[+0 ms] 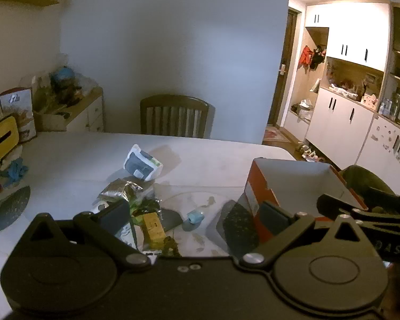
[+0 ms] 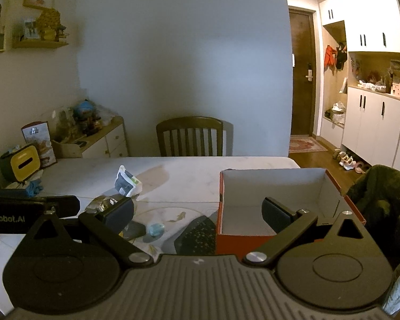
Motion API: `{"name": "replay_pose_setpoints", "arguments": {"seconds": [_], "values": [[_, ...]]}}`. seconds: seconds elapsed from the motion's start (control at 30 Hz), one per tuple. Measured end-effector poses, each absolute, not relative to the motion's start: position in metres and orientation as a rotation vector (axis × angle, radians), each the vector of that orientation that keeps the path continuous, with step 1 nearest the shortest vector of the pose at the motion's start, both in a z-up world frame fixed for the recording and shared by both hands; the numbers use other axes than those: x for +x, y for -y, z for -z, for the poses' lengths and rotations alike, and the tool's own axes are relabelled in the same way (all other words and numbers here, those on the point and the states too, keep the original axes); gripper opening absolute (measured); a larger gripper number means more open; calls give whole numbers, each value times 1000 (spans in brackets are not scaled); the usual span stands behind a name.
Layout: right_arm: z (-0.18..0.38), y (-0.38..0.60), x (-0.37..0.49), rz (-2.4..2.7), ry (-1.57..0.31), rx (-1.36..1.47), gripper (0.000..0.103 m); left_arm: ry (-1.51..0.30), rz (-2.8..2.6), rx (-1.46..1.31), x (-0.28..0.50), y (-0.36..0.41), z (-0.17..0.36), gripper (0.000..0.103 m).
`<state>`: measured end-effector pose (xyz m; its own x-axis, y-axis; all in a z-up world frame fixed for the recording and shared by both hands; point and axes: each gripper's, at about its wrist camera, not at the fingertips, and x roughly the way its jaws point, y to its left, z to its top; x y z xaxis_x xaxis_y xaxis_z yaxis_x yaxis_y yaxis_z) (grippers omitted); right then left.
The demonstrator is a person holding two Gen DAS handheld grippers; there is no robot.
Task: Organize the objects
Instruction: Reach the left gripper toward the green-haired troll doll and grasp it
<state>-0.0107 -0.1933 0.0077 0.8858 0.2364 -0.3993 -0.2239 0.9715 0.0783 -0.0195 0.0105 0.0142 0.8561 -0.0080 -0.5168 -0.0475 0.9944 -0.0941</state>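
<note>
Right now both tongs hover over the worktop (image 2: 189, 176), jaws spread as wide as they go, holding nothing. Left tongs (image 1: 194, 213) sit nearest the clutter: yellow packet (image 1: 154, 226) just ahead between the fingers, long axis running away from them; small blue roll (image 1: 195, 216) a bit right; white pouch (image 1: 142, 163) farther ahead. Right tongs (image 2: 198, 214) face the empty red box (image 2: 274, 202), ahead-right. Likely left grabs first.
</note>
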Motion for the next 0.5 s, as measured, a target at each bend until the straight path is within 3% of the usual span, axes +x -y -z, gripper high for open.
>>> {"name": "replay_pose_setpoints", "arguments": {"seconds": [0.5], "values": [[1, 161, 12, -301, -476, -15, 103, -617, -10, -173, 13, -57, 8, 103]]}}
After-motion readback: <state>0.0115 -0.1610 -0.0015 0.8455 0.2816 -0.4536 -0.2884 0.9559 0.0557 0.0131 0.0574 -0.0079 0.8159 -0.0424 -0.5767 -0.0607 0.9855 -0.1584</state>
